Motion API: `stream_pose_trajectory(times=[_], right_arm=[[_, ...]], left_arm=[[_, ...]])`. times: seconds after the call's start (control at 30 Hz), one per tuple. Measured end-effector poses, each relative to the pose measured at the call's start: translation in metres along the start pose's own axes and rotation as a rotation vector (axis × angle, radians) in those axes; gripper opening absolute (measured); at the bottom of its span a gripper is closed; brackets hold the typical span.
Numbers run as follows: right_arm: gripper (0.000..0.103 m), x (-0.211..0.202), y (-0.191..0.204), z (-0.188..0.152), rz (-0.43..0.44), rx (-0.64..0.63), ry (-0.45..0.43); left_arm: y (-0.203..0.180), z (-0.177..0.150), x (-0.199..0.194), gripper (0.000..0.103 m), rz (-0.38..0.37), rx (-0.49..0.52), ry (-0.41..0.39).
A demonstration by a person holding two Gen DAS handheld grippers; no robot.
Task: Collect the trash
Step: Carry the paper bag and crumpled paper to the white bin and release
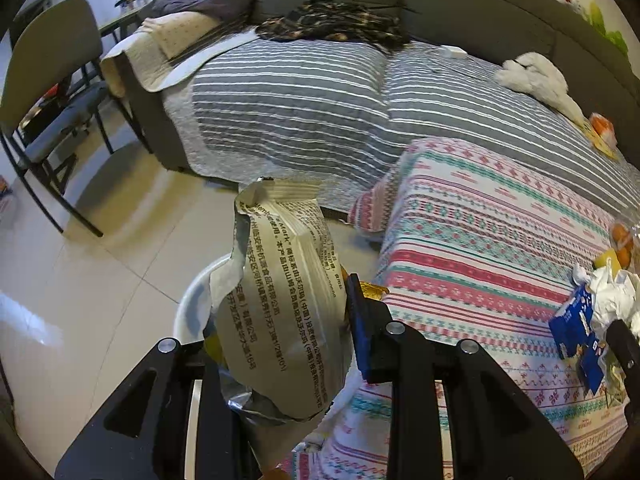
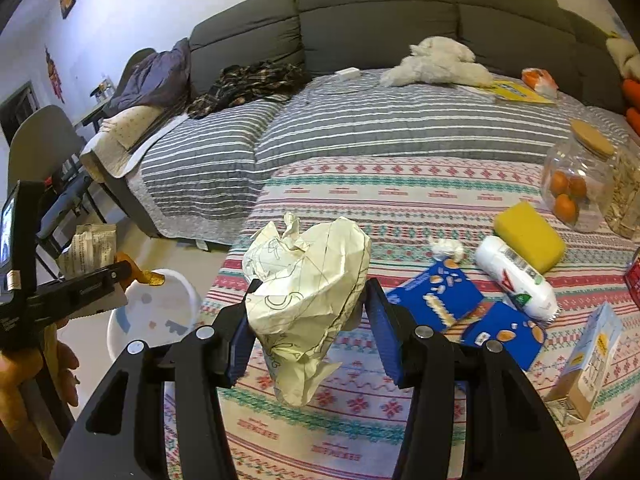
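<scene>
1. Cream crumpled paper ball [image 2: 308, 300] sits clamped between the blue pads [image 2: 384, 332] of the right gripper [image 2: 310, 320]; it hangs above the near edge of the patterned blanket [image 2: 400, 420], lifted off it.
2. L gripper [image 1: 280, 344] is closed on a beige snack bag [image 1: 284, 300] w/ black print; bag stands upright, its torn top pointing far; only one blue pad [image 1: 360, 328] shows in the left wrist view, on the right of the bag, the other hidden behind it.
3. White bin [image 2: 160, 312] sits on the tiled floor [image 1: 100, 280], left of the blanket; in the right wrist view the L gripper [image 2: 100, 276] holds the bag [image 2: 88, 248] over the bin's far-left rim; an orange-gold scrap [image 2: 148, 276] shows at its tip, can't tell what it is.
4. On the blanket, right of the paper ball: torn blue cracker box [image 2: 440, 296]; white plastic wrapper roll [image 2: 516, 276]; yellow sponge [image 2: 528, 236]; small white paper wad [image 2: 446, 248]; carton [image 2: 588, 364] lying tilted at near right.
5. Farther right: clear jar [image 2: 576, 184] w/ oranges inside and a cork lid.
6. Far: grey sofa [image 2: 380, 4] w/ striped cover [image 2: 400, 120]; white plush toy [image 2: 436, 60]; dark plaid cloth [image 2: 248, 80]; chair [image 1: 44, 60] at far left.
</scene>
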State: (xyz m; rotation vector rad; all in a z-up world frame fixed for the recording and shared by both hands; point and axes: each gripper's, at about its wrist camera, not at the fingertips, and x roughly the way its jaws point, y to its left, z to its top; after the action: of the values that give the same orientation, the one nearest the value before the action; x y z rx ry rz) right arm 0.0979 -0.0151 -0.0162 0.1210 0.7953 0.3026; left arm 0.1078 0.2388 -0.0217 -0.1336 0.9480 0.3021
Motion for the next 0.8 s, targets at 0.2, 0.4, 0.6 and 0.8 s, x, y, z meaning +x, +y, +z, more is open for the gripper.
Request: stream_pose_trajectory(times=[0.2,0.4,0.6,0.8], right_arm=[[0.051,0.003,0.029,0.000,0.051,-0.009,0.013],[0.051,0.018,0.066,-0.003,0.112,-0.020,0.041],[0.052,0.036,0.110,-0.012,0.152,-0.070,0.075],[0.052,0.066,0.158,-0.020,0.209,-0.086,0.127]], left_arm=[[0.024,0.002,-0.001,0.038,0.025,-0.030,-0.010],[0.047,0.004,-0.009,0.040,0.012,-0.059,-0.021],[0.068,0.010,-0.021,0.040,0.040,-0.086,-0.066],[0.090,0.018,-0.035,0.042,0.085,-0.128,-0.119]])
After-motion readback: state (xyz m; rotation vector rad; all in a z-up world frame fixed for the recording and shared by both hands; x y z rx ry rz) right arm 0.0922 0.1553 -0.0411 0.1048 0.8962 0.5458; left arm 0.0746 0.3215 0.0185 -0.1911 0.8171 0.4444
